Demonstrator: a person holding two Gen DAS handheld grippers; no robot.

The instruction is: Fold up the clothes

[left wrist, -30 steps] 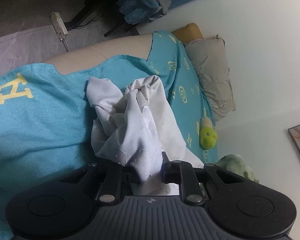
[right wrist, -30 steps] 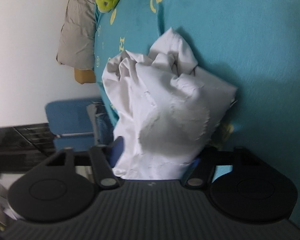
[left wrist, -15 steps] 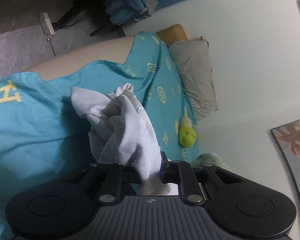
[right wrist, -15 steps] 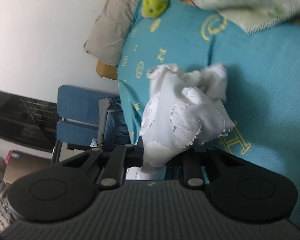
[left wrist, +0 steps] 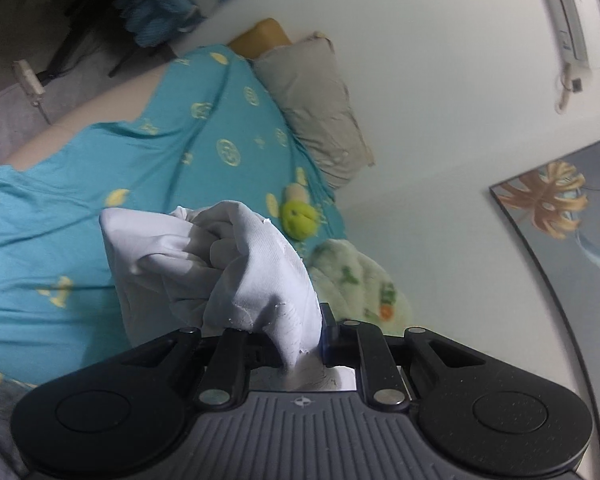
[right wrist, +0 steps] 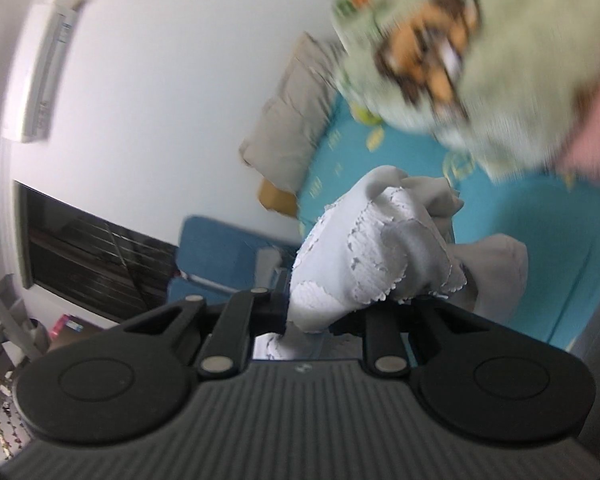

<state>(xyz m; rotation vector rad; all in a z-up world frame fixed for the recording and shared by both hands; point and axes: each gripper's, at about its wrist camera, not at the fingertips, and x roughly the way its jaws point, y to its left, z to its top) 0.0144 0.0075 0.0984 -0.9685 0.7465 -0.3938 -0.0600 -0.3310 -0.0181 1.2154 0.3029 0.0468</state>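
A crumpled white garment (left wrist: 228, 268) hangs bunched in the air above the turquoise bedsheet (left wrist: 80, 184). My left gripper (left wrist: 300, 344) is shut on one part of it, and the cloth spills out over its fingers. In the right wrist view the same white garment (right wrist: 380, 248), with a lacy scalloped edge, is pinched by my right gripper (right wrist: 320, 320), which is shut on it. The cloth hides the fingertips of both grippers.
A grey pillow (left wrist: 316, 104) and a tan cushion (left wrist: 260, 36) lie at the bed's head by the white wall. A green plush toy (left wrist: 298, 218) and a pale green patterned blanket (left wrist: 356, 280) sit on the sheet. A blue chair (right wrist: 220, 256) stands beside the bed.
Both grippers have risen and lifted the white garment off the sheet. The right gripper closed on the cloth and rolled; the bed now looks farther away.
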